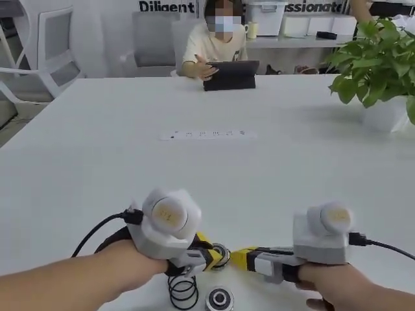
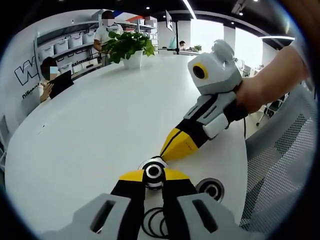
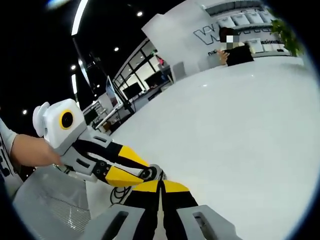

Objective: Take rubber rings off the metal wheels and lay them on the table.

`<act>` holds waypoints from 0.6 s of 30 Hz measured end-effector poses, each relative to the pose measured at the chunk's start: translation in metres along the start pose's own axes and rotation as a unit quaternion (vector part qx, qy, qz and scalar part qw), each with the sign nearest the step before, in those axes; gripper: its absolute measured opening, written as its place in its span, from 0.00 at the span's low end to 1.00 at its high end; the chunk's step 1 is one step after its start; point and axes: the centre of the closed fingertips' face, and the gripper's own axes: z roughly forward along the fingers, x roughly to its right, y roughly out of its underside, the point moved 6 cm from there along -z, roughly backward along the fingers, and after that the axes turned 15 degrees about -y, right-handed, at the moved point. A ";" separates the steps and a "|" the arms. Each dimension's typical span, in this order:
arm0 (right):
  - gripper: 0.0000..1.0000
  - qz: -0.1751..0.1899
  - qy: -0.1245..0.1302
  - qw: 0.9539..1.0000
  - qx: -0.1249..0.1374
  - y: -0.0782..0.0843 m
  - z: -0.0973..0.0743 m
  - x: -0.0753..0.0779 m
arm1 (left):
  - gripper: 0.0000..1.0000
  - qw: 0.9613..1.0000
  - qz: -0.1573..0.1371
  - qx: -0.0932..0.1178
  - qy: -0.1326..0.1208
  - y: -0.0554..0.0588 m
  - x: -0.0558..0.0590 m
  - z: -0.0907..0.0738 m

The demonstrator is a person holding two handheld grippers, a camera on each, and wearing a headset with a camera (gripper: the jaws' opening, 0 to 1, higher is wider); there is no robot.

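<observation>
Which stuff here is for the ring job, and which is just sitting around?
For the job: left gripper, right gripper, held wheel, spare wheel, rubber rings.
Lying about: potted plant, tablet, power strip.

1. Black rubber rings (image 1: 183,291) lie on the white table (image 1: 97,162), with a round metal wheel (image 1: 220,300) just right of them.
2. Behind both, a second metal wheel (image 1: 220,253) sits between the left gripper (image 1: 214,256) and the right gripper (image 1: 237,256).

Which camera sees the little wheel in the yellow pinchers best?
The left gripper view: the wheel faces the camera, clamped between the left gripper's jaws. In the head view the wheel is small and half hidden; in the right gripper view it peeks out past the jaw tips.
</observation>
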 end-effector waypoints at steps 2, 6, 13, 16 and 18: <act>0.00 -0.015 0.003 1.000 -0.007 0.001 0.001 -0.002 | 0.07 1.000 0.000 0.000 0.000 0.000 0.000 0.000; 0.00 -0.004 0.002 1.000 0.002 0.000 0.001 -0.003 | 0.07 1.000 0.000 0.000 -0.002 0.000 0.001 0.000; 0.00 0.000 -0.001 1.000 0.012 -0.001 0.001 -0.005 | 0.07 1.000 0.001 -0.002 -0.004 0.000 0.001 0.000; 0.00 0.001 -0.001 1.000 0.013 -0.001 0.001 -0.006 | 0.07 1.000 0.003 -0.002 -0.006 0.000 0.002 0.000; 0.00 0.000 -0.001 1.000 0.012 -0.001 0.001 -0.007 | 0.07 1.000 0.003 -0.002 -0.007 0.000 0.002 0.000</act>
